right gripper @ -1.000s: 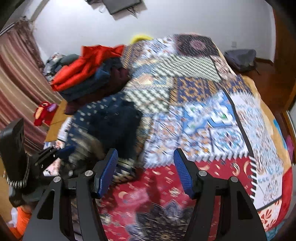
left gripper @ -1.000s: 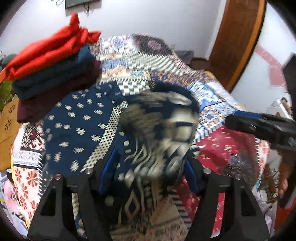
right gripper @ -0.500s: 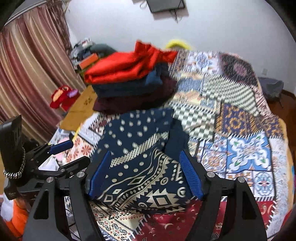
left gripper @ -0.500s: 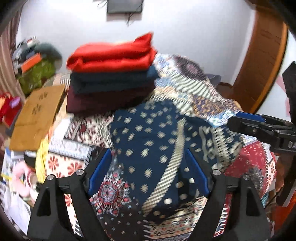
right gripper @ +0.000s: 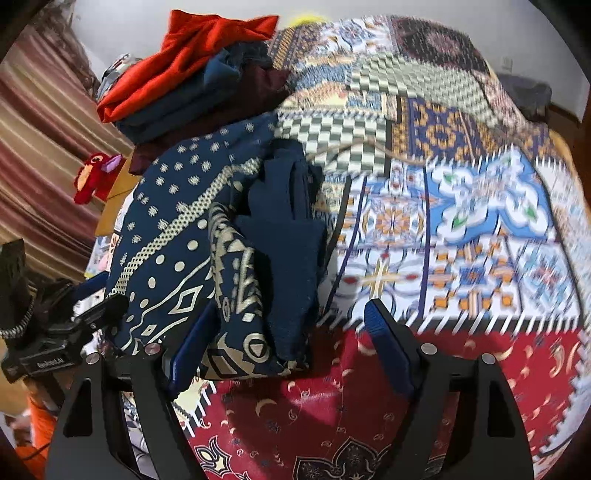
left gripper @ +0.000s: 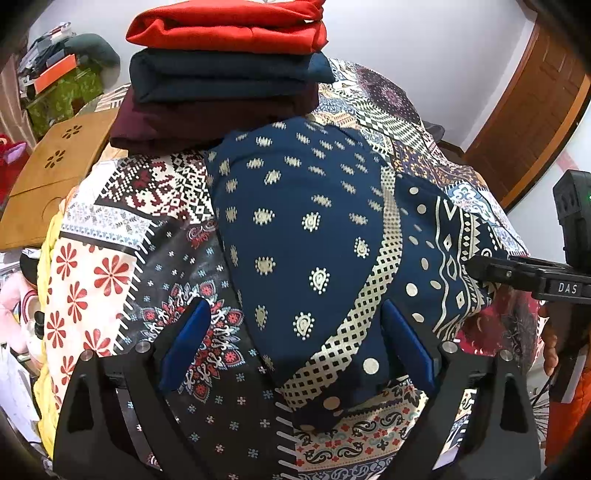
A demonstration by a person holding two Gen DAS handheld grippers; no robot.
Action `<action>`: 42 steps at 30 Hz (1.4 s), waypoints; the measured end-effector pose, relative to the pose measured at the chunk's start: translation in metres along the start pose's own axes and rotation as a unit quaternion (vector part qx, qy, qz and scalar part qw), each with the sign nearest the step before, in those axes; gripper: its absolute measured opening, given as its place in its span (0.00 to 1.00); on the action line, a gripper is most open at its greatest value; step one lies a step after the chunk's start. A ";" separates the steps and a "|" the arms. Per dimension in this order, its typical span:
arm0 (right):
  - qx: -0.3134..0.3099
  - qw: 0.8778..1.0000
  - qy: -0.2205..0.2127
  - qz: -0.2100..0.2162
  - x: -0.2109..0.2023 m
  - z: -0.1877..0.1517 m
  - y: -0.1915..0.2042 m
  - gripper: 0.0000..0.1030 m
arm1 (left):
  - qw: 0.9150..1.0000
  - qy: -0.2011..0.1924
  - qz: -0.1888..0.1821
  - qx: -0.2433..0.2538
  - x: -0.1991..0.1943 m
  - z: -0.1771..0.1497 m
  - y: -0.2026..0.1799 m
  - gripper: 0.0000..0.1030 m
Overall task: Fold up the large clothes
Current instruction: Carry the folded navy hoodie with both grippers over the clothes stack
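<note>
Navy printed garment, folded on bed: long axis near-to-far, between both tongs, left and right, spread wide, empty.

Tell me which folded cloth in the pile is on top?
The red one. It sits highest, above the dark blue one and the maroon one at the bottom.
</note>
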State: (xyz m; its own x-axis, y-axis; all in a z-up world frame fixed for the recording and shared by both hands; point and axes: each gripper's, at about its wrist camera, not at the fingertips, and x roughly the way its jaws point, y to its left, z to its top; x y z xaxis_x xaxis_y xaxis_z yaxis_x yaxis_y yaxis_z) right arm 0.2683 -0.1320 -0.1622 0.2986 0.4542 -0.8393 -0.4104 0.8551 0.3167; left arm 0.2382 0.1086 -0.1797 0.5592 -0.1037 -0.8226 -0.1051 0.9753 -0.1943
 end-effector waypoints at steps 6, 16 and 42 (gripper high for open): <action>-0.019 0.999 -0.031 -0.003 -0.002 0.031 0.018 0.77 | 0.998 -0.042 0.047 -0.013 -0.014 0.023 0.014 0.91; -0.001 0.997 0.065 0.043 0.057 0.059 0.004 0.77 | 0.994 0.037 -0.053 -0.088 0.024 0.055 0.054 0.91; 0.096 0.947 0.203 0.228 0.149 0.082 -0.028 0.41 | 0.944 0.144 -0.226 -0.193 0.115 0.071 0.076 0.80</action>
State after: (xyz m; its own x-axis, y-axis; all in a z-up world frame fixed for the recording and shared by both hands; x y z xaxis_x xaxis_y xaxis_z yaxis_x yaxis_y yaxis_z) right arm 0.3952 -0.0681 -0.2598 -0.2441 0.6866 -0.6849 -0.2414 0.6410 0.7286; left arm 0.3526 0.1846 -0.2510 0.3767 -0.5951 -0.7099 -0.2323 0.6812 -0.6943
